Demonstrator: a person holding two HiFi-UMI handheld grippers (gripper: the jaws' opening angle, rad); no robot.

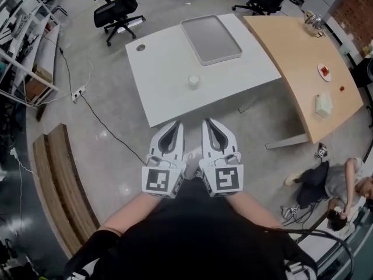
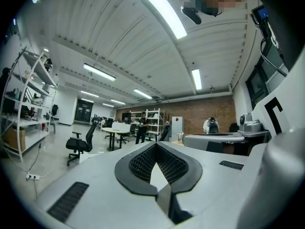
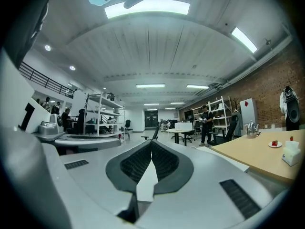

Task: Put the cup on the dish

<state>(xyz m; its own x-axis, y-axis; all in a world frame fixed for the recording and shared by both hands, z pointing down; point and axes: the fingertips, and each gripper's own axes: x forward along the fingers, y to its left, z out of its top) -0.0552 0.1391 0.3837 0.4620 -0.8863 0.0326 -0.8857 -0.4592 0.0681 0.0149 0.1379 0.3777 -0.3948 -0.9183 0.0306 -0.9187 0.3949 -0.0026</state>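
A small white cup (image 1: 194, 81) stands near the middle of the white table (image 1: 163, 69). Beyond it, at the table's far side, lies a grey rectangular tray-like dish (image 1: 211, 38) with nothing on it. My left gripper (image 1: 176, 125) and right gripper (image 1: 207, 122) are held side by side close to my body, short of the table's near edge and well away from the cup. Both are shut with nothing between the pads. In the left gripper view my left gripper (image 2: 156, 144) points level across the room, as does my right gripper (image 3: 151, 141) in the right gripper view. Neither view shows the cup or dish.
A curved wooden table (image 1: 309, 69) adjoins on the right, carrying a small red-topped plate (image 1: 324, 72), a white box (image 1: 323, 104) and a kettle (image 1: 315, 21). Office chairs (image 1: 118, 10) stand behind. A person (image 1: 335, 182) sits on the floor at right. Shelving (image 1: 23, 45) and a floor cable (image 1: 105, 124) lie left.
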